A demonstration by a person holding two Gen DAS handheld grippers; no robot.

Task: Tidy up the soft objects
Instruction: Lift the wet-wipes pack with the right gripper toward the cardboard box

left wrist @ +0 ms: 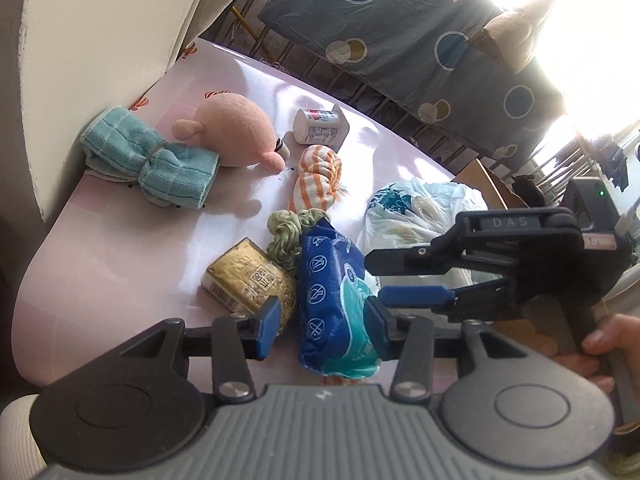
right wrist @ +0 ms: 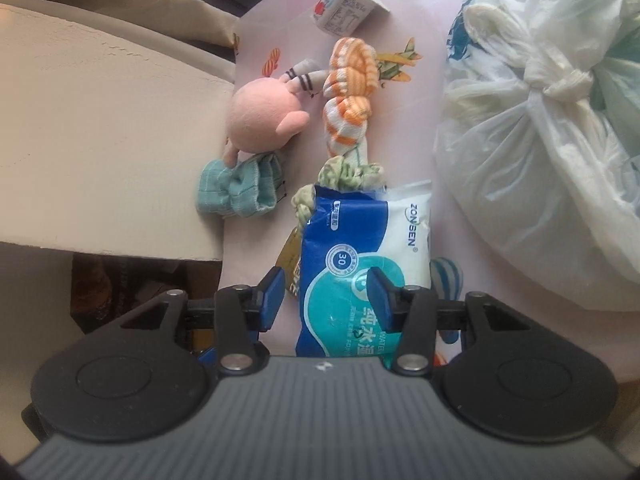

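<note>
A blue and white wet-wipe pack (left wrist: 332, 300) (right wrist: 356, 248) lies on the pink table (left wrist: 120, 260). My left gripper (left wrist: 323, 328) hangs open over its near end, with the pads standing either side of the pack and not pressing it. My right gripper (right wrist: 326, 296) (left wrist: 378, 275) is open too, reaching in from the right with its fingertips beside the pack. Behind the pack lie a knotted green cloth (left wrist: 288, 232) (right wrist: 344, 172), an orange-striped knotted cloth (left wrist: 320, 176) (right wrist: 350, 92), a pink plush toy (left wrist: 236, 132) (right wrist: 260, 120) and a tied teal towel (left wrist: 152, 160) (right wrist: 236, 188).
A gold packet (left wrist: 252, 276) rests left of the pack. A yogurt cup (left wrist: 320, 126) (right wrist: 344, 10) lies on its side at the back. A knotted plastic bag (left wrist: 416, 208) (right wrist: 540, 140) fills the right side. A cream cushion (left wrist: 100, 40) borders the table's left. A hand (left wrist: 600, 344) holds the right gripper.
</note>
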